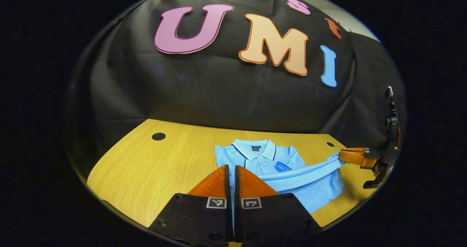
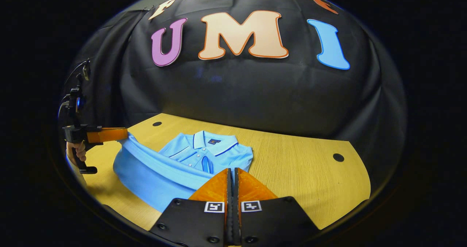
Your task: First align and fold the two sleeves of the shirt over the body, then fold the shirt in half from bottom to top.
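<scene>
Both our claws, left gripper (image 1: pixel 231 170) and right gripper (image 2: pixel 231 174), are closed on the hem of the light blue cotton polo shirt (image 1: pixel 266 163), stretched between them above the wooden table (image 1: pixel 153 166). We judge it soft, light; hold the corners.

A light blue polo shirt (image 1: pixel 277 166) is spread on the wooden table (image 1: pixel 157 163), collar far. Its hem is pinched by the left gripper (image 1: pixel 232 168) near and by the right gripper (image 1: pixel 344 155) at right
</scene>
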The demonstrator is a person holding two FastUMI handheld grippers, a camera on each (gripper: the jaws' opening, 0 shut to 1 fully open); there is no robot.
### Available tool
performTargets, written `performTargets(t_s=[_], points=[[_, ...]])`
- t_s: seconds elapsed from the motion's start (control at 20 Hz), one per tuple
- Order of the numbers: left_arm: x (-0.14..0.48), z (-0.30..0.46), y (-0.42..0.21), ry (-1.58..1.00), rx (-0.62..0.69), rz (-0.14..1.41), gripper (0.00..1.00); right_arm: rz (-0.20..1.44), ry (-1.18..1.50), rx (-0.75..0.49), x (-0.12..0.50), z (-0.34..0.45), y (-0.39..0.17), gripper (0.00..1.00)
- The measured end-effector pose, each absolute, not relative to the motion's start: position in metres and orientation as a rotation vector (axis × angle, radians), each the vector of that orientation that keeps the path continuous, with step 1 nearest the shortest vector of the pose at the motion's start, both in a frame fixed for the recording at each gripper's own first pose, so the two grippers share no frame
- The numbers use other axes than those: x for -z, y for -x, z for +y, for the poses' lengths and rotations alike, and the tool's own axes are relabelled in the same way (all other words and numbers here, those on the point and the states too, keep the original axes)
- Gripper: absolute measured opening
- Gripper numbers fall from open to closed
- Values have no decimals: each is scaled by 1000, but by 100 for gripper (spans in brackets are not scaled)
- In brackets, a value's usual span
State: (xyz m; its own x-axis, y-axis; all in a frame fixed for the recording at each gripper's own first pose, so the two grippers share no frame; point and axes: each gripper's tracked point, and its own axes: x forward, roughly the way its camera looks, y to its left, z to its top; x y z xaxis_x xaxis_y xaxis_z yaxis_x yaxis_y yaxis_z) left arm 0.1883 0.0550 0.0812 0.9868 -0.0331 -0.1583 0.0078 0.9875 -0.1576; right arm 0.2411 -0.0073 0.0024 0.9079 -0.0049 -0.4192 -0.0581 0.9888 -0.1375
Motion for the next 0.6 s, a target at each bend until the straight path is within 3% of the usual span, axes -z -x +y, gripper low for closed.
performTargets(t_s=[0.3, 0.6], points=[[-83, 76, -273, 111, -71, 158, 0, 431, 120, 54, 20, -25, -328, 2], [-42, 86, -325, 29, -123, 221, 0, 450, 80, 114, 57, -44, -360, 2]])
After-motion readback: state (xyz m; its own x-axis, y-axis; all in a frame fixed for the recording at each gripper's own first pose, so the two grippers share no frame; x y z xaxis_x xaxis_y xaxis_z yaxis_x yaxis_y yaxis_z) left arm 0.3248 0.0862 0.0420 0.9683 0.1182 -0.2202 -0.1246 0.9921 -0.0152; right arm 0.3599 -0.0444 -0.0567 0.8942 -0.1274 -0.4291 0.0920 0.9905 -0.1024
